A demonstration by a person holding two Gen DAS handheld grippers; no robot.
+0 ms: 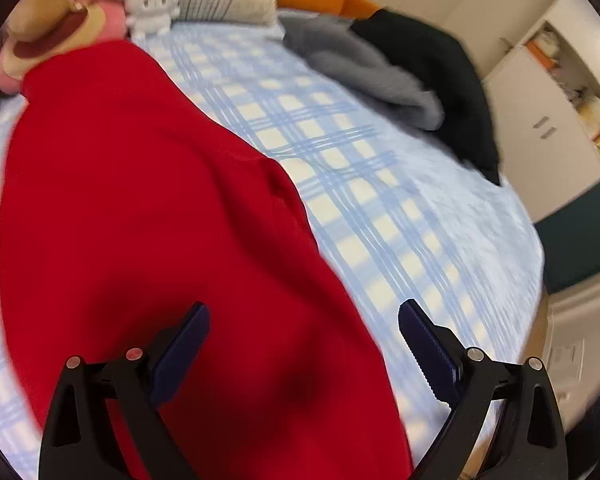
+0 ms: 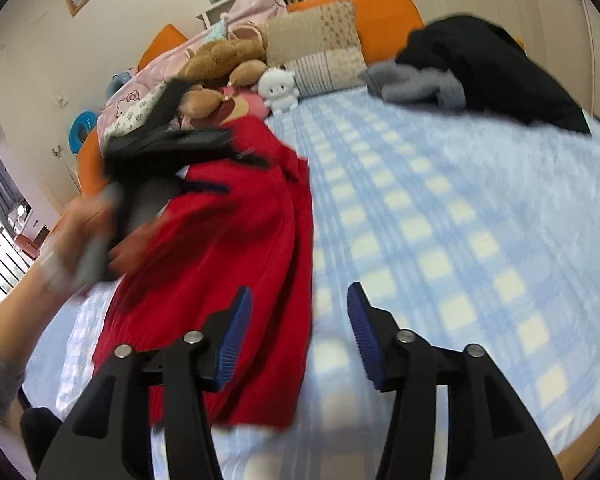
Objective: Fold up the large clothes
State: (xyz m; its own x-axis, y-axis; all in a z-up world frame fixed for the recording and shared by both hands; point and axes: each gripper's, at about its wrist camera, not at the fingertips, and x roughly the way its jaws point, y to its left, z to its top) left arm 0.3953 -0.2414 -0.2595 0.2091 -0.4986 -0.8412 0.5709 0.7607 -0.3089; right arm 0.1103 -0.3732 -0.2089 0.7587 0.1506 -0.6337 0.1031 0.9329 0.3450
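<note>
A large red garment (image 1: 140,200) lies spread lengthwise on the blue checked bed sheet (image 1: 360,184). My left gripper (image 1: 303,306) hovers over its near right part, jaws wide open and nothing between the blue pads. In the right wrist view the red garment (image 2: 228,240) lies rumpled on the left of the bed. My right gripper (image 2: 299,289) stands open just above its right edge, gripping nothing. A person's hand (image 2: 76,236) holds the blurred left gripper (image 2: 220,160) above the garment's far end.
A grey garment (image 2: 420,80) and a black garment (image 2: 496,68) lie heaped at the bed's far right. Plush toys (image 2: 220,60), a white plush (image 2: 278,88) and a patchwork pillow (image 2: 320,48) line the orange headboard (image 2: 380,8). White cupboards (image 1: 548,128) stand beyond the bed.
</note>
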